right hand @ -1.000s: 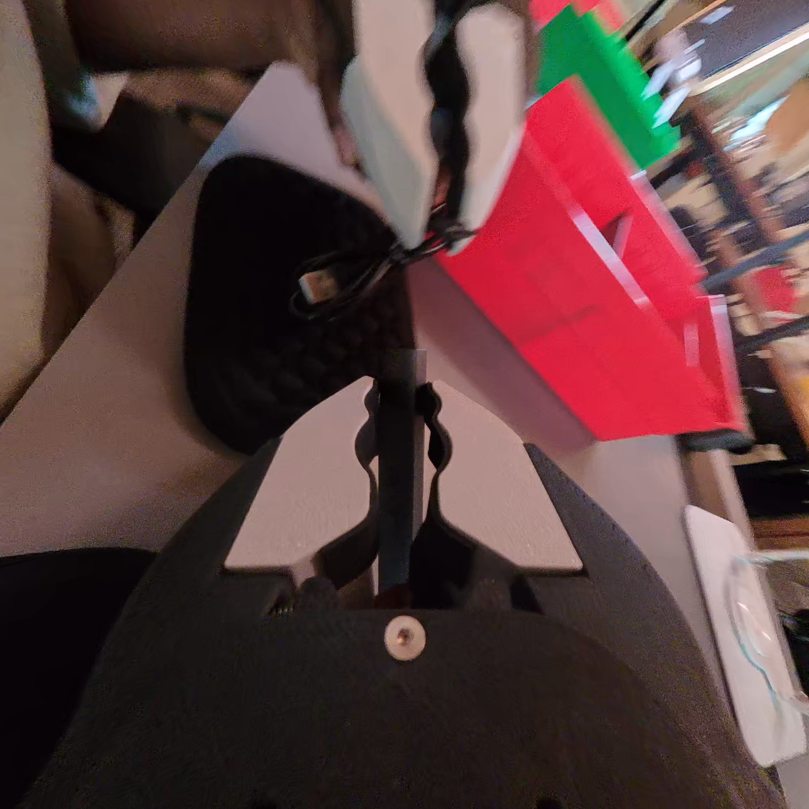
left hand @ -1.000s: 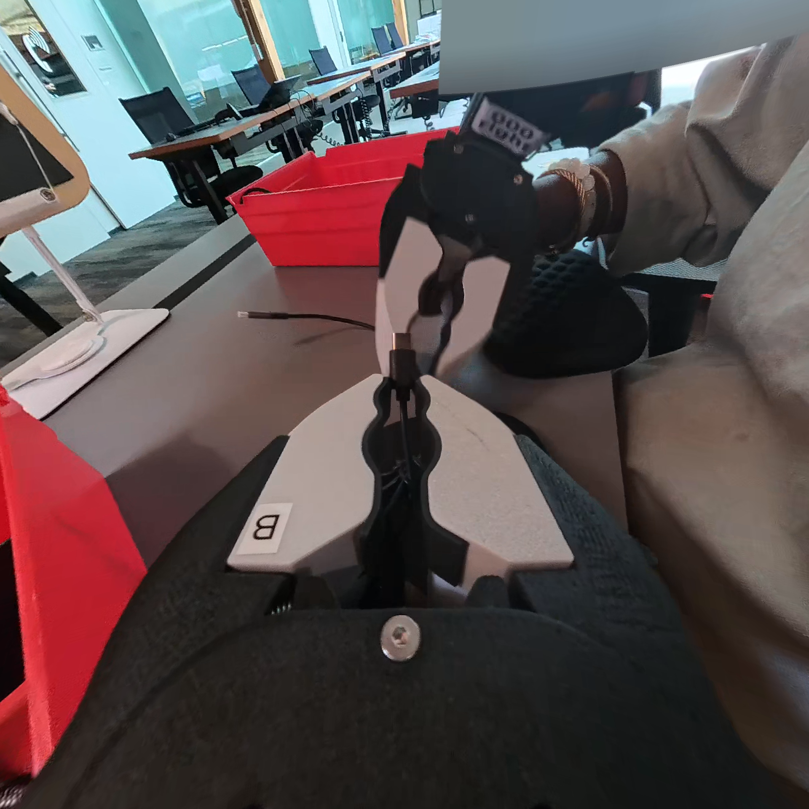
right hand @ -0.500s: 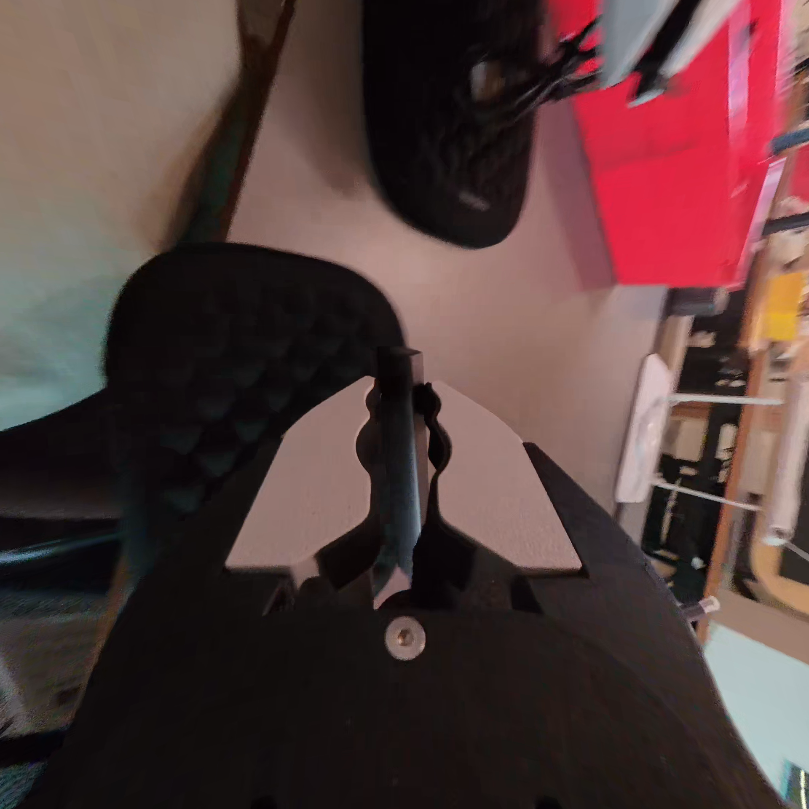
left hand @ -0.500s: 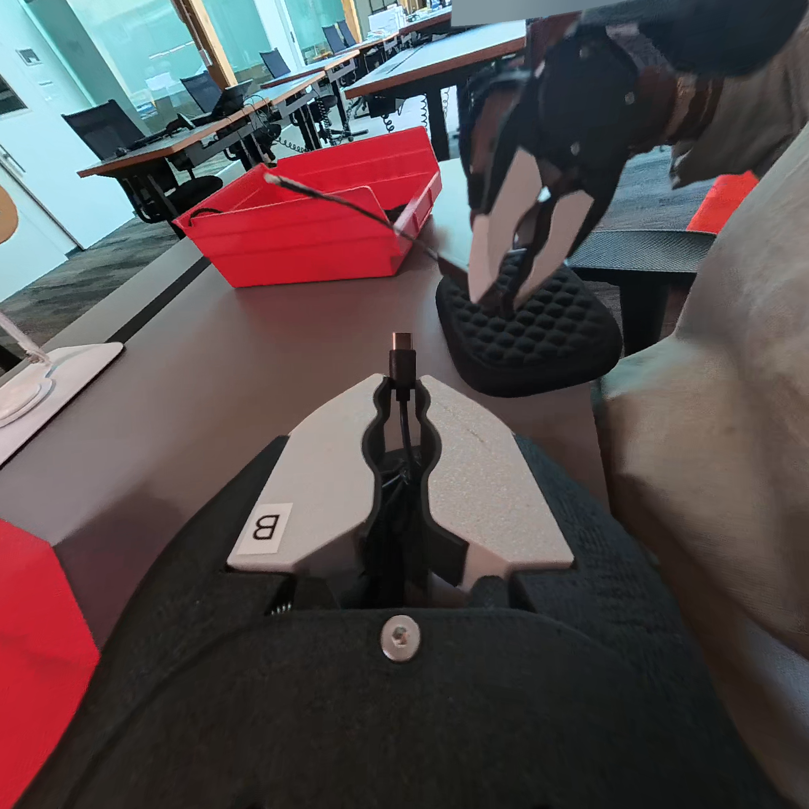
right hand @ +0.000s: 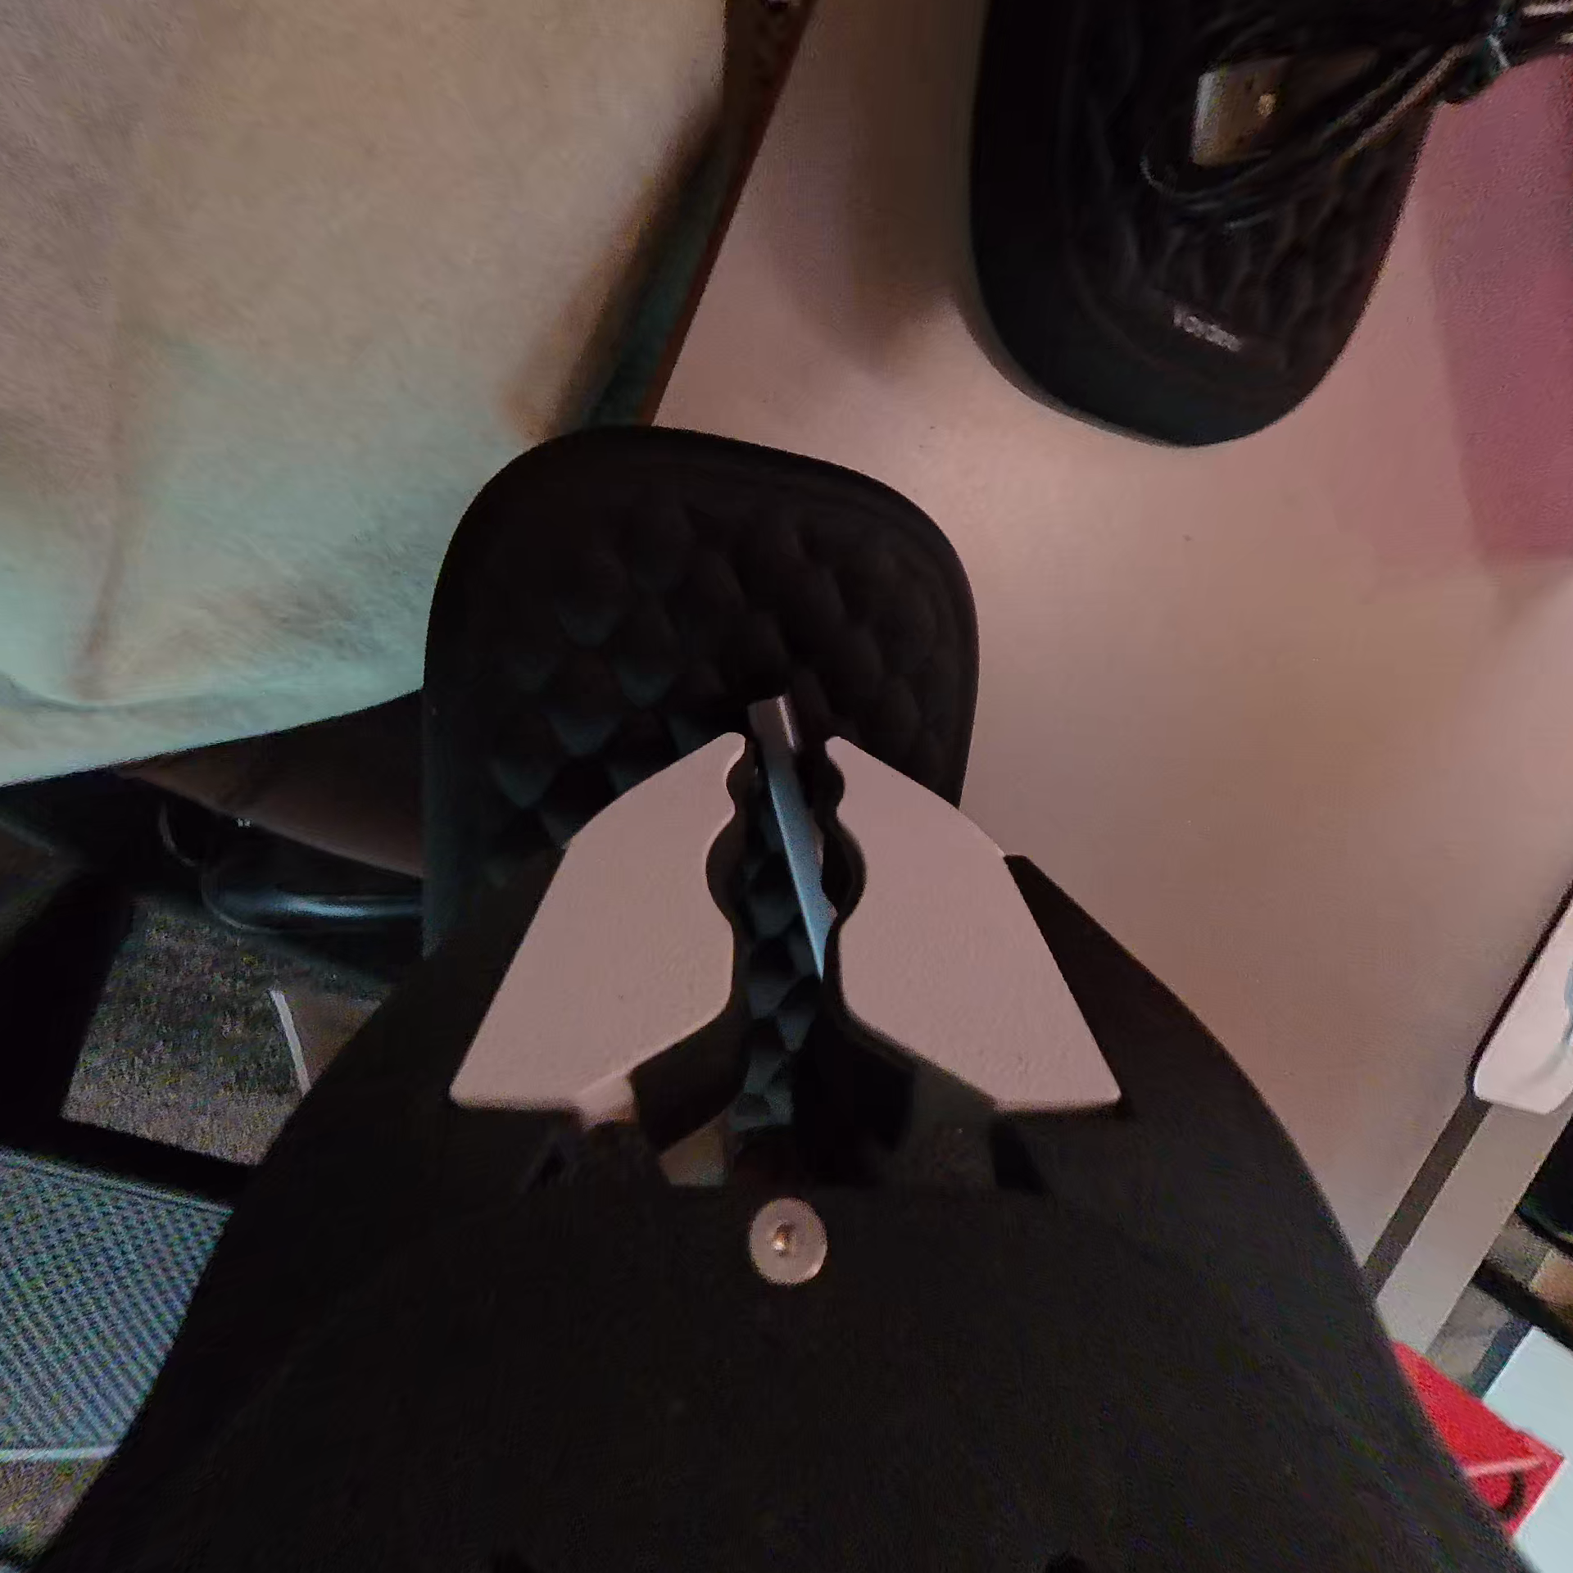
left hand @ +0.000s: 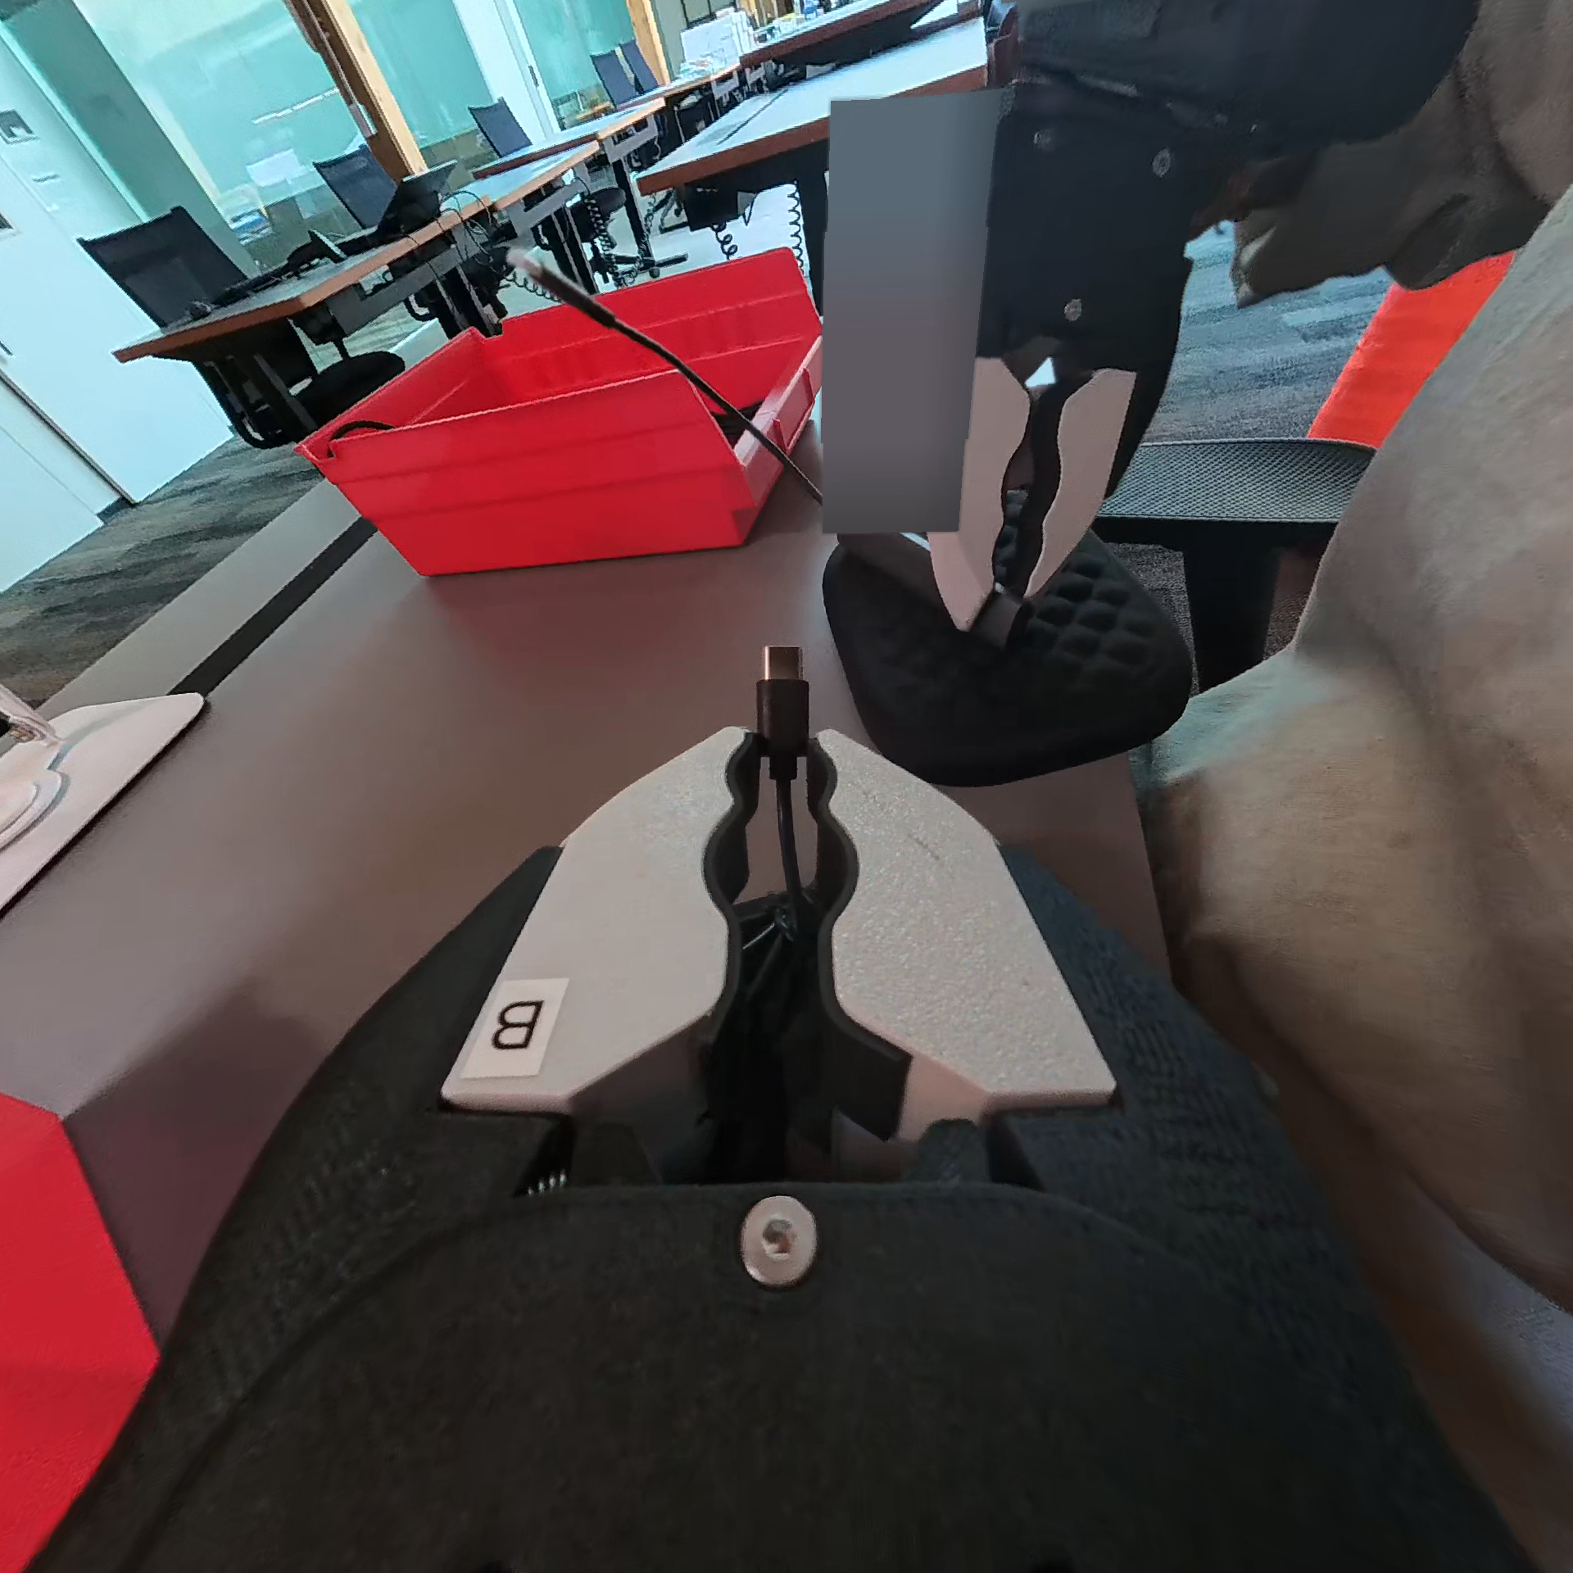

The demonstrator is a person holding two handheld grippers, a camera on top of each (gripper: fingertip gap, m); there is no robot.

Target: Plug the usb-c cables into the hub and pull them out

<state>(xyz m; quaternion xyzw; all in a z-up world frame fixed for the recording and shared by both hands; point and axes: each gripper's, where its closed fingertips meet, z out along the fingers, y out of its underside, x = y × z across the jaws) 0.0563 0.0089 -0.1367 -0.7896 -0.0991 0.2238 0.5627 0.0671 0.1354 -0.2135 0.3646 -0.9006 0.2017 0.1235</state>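
Black plug of the usb-c cable [left hand: 781,700] sticks up out of the left gripper [left hand: 784,742], metal tip forward, thin cord running back down the slot btwn the two grey fingers [left hand: 647,885]. Jaws are clamped tight on the plug body. It's held above the dark grey table [left hand: 426,723], not touching anything else.

Over on the person's other side, the right gripper [left hand: 996,609] points down at a black quilted pad [left hand: 1064,681] near the table edge, w/ the hub [right hand: 787,817] pinched at its tips: a slim grey slab, seen edge-on in the right wrist view, sitting slightly tilted in the slot. Its lower end is at or very near the pad; can't tell if it actually touches. Fingers there are closed on it.

Second black pad [right hand: 1192,281] lies further along the table w/ a loose bundle of black cords and a silver usb plug [right hand: 1234,119] on it, approx. at the frame's top edge.

Red bin [left hand: 579,443] sits farther back on the table, another black cable [left hand: 647,340] arcing up out of it, its end in the air. White flat stand base [left hand: 102,749] at far left. Person's beige sleeve [left hand: 1404,766] fills the right side of the left wrist view.
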